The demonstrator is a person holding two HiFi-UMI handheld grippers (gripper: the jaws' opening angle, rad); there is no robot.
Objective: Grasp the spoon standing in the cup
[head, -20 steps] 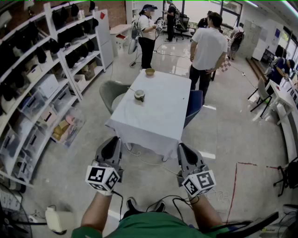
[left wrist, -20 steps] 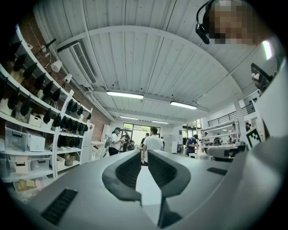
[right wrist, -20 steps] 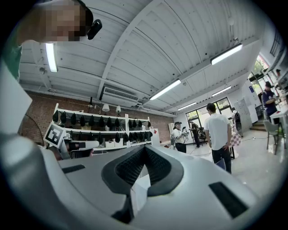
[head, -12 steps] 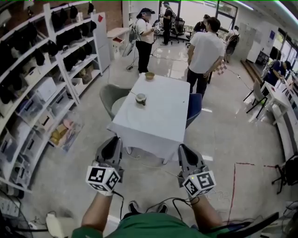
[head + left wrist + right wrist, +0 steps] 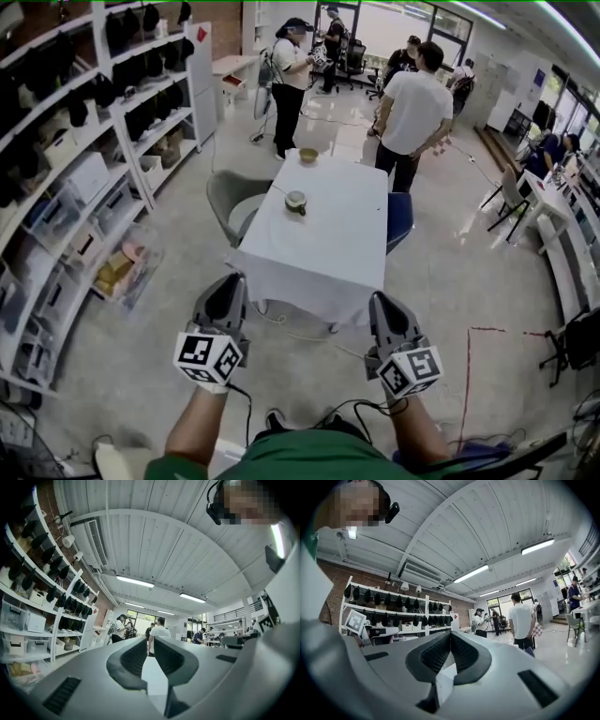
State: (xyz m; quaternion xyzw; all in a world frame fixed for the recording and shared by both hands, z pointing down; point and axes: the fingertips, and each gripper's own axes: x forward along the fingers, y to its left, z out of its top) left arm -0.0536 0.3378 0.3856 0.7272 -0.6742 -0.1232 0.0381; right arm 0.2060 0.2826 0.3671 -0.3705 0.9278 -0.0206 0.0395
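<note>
A cup (image 5: 296,202) stands on the far half of the white-clothed table (image 5: 323,253). The spoon's thin handle (image 5: 280,190) sticks out of it toward the left. Both grippers are held low in front of the table's near edge, far short of the cup. My left gripper (image 5: 230,279) (image 5: 150,641) points at the table, with a narrow slit between its tips and nothing in it. My right gripper (image 5: 380,298) (image 5: 450,633) is shut, tips touching, empty.
A small bowl (image 5: 307,155) sits at the table's far end. A grey chair (image 5: 232,197) stands at the table's left and a blue chair (image 5: 399,217) at its right. Shelving (image 5: 84,178) lines the left wall. People (image 5: 413,112) stand beyond the table.
The table has shifted slightly right and nearer in the head view as the person steps forward. Both grippers keep their pose and their jaws look unchanged.
</note>
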